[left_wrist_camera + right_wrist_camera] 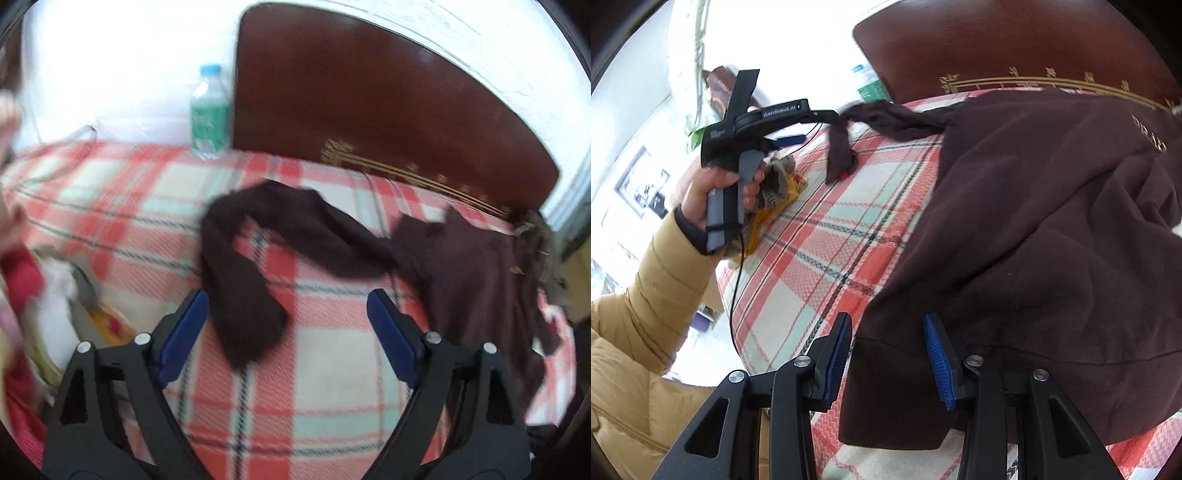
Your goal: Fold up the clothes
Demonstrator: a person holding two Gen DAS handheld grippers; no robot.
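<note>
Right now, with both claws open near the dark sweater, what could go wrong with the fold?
1. The sleeve lies twisted across the plaid blanket; folding now may trap the twist.
2. The right claw straddles only the hem, so the bunched sweater could drag unevenly.
3. The water bottle stands close by and might be knocked over.

Each black hand-held gripper (888, 319) has ribbed blue pads (936, 354), silver screws; tan puffer sleeve (661, 280).
</note>
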